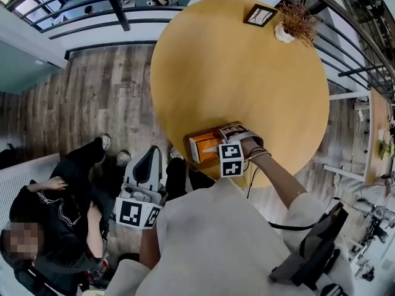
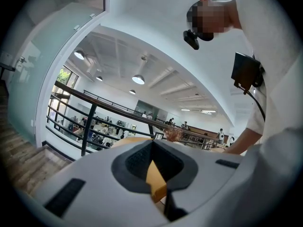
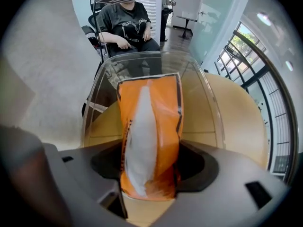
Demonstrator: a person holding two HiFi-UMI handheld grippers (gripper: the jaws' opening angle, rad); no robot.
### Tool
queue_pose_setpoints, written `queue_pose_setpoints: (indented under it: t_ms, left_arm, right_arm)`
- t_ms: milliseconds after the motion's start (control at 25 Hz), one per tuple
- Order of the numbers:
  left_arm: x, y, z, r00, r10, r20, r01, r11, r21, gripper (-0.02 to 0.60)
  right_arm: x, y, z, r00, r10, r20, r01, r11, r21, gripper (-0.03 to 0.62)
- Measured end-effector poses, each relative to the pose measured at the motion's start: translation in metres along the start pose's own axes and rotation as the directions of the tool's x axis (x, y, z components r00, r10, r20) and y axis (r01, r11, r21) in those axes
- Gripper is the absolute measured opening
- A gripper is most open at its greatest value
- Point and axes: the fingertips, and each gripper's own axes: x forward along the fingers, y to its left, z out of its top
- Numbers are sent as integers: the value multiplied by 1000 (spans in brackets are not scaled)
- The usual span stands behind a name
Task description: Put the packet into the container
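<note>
Head view first: round yellow table [image 1: 247, 73], and near its closest edge a clear container [image 1: 188, 142] with the orange packet [image 1: 202, 147] showing at its mouth. The right gripper [image 1: 223, 139] hangs over that container, nose down, its marker cube towards the camera. The left gripper [image 1: 150, 156] is off the table altogether, low beside the person's lap and well apart from the container, so the right hand is plainly the nearer one. A framed picture [image 1: 260, 15] and a dried plant [image 1: 296, 22] stand at the table's far edge, out of the way.

Left gripper view: the jaws meet at their tips with nothing between them; only a sliver of the yellow table shows through the hollow behind the pads.

Right gripper view: the jaws are closed on the packet [image 3: 149, 126], gripping its near end from either side. Its long axis runs straight out along the jaws, which means downward, and its free end already lies inside the container's clear walls [image 3: 208, 103], roughly central between them (the left wall looks a little closer). A seated person [image 3: 125, 22] is visible beyond.

As I judge it, the packet is aligned lengthwise with the opening, so the coming move needs only a short further descent before letting go.
</note>
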Motion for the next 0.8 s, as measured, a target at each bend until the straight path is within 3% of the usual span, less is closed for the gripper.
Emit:
queue_pose_setpoints:
  t_ms: [360, 680, 800]
  left_arm:
    - [-2, -2, 3, 1000, 13, 12, -13, 1000, 10, 5]
    - [-5, -1, 6, 999, 27, 24, -27, 1000, 15, 5]
    - [-5, 2, 6, 999, 24, 26, -25, 1000, 17, 5]
  right_arm:
    - [2, 0, -2, 997, 72, -2, -72, 997, 4, 293]
    - [3, 0, -4, 997, 82, 4, -82, 997, 5, 293]
    - [0, 1, 0, 995, 96, 33, -97, 995, 25, 322]
